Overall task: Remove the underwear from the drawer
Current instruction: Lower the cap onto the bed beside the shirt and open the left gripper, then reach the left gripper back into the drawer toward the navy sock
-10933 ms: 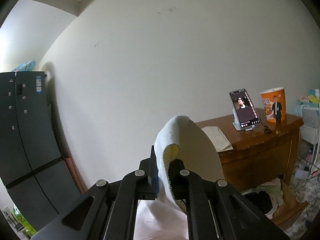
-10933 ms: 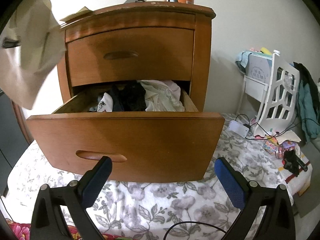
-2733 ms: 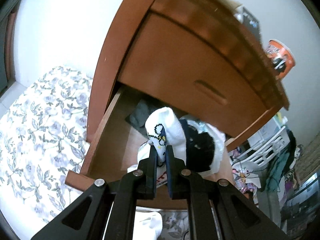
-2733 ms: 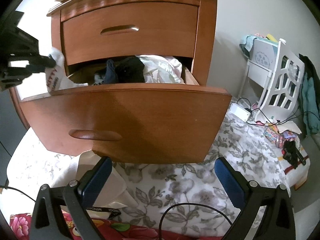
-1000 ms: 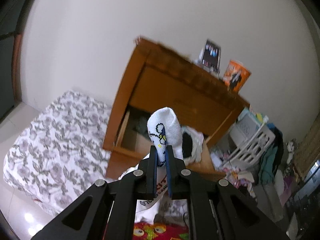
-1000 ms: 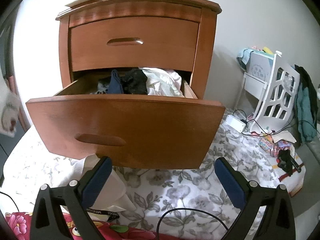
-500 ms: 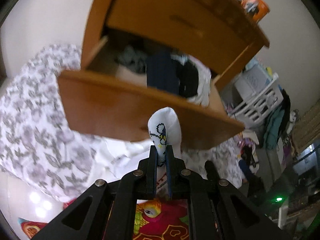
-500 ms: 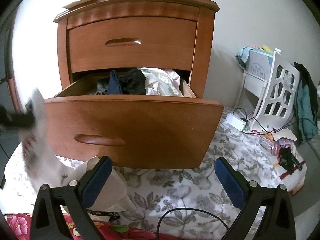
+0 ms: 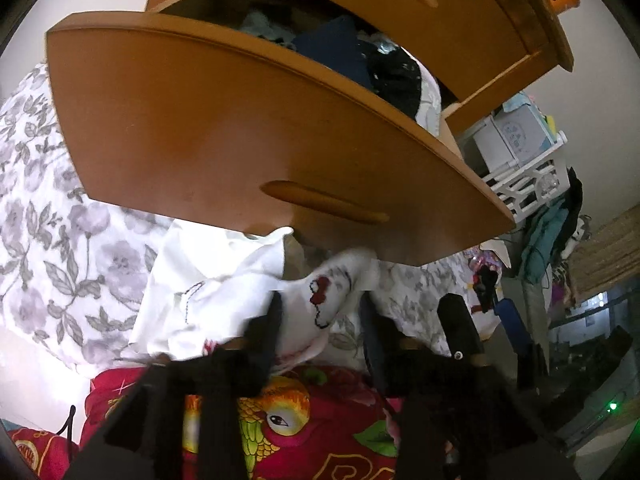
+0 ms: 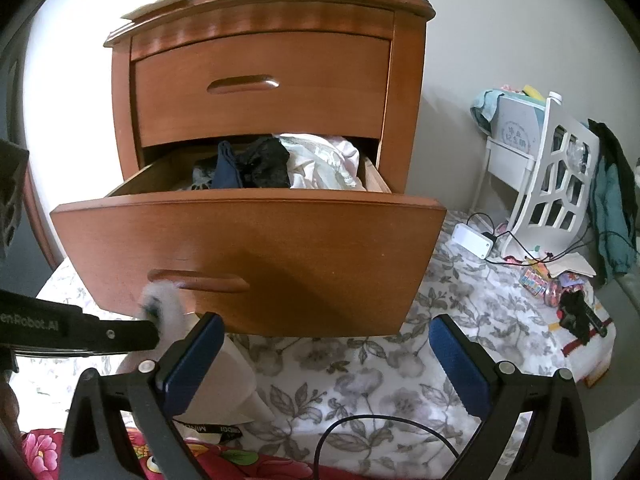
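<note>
Left wrist view, L to R: floral sheet (image 9: pixel 48 216); pile of white garments (image 9: pixel 208 292) on it, just below the pulled-out drawer (image 9: pixel 240 128). Left gripper (image 9: pixel 320 312): jaws released, spread apart, blurred; white underwear w/ red-and-black print (image 9: pixel 324 300) lies between the fingers, no longer pinched, touching the white pile, beneath the drawer front. Drawer contents: navy item (image 9: pixel 336 52), black item (image 9: pixel 396 76), pale cloth at R end. Far R: white rack (image 9: pixel 528 176).

Right wrist view, L to R: left gripper (image 10: pixel 152 330) enters from L w/ blurred white underwear (image 10: pixel 160 300) at its tip, in front of drawer (image 10: pixel 256 256) near the handle. Right gripper (image 10: pixel 326 356): jaws wide apart, holding nothing, over floral sheet (image 10: pixel 360 384). Nightstand (image 10: pixel 264 88) behind; upper drawer closed. White rack (image 10: pixel 552 184) at R.
</note>
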Available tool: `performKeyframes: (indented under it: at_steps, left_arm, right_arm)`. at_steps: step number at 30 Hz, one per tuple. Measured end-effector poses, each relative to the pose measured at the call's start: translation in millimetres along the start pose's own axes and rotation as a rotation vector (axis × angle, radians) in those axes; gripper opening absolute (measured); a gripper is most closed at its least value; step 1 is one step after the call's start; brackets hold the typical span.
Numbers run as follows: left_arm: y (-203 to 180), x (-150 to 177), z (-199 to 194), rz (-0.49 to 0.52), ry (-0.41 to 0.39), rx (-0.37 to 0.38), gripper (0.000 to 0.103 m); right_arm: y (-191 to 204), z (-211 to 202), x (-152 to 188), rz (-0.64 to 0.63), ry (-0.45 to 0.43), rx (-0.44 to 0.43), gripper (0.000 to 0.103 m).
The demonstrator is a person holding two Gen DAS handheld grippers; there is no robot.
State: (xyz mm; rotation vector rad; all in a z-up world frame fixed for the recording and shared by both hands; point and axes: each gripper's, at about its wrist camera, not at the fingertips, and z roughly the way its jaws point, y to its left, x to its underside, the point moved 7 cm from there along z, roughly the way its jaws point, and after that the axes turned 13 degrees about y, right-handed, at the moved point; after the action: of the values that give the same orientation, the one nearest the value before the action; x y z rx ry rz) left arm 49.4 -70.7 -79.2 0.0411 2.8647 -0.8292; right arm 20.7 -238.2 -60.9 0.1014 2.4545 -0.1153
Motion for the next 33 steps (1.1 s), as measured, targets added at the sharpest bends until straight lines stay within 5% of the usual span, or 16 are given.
performKeyframes:
  at_steps: [4,12,20,33]
  left_arm:
    - [7,-1,-4,-0.018,-0.014,-0.013,0.046]
    - [24,-4,-21,-0.039,-0.075,-0.134,0.08]
    - [35,-4,-29,-0.032,-0.135,-0.26,0.102]
    - [26,-7,-37,0.02,-0.197,-0.325,0.102]
  right_arm:
    - [0,0,0,0.0,0.002,0.0,0.103]
    - [2,1,1,-0.005,0.004,0.003,0.103]
    - [2,1,2,-0.011,0.006,0.004,0.103]
    - [3,1,2,-0.015,0.006,0.007,0.103]
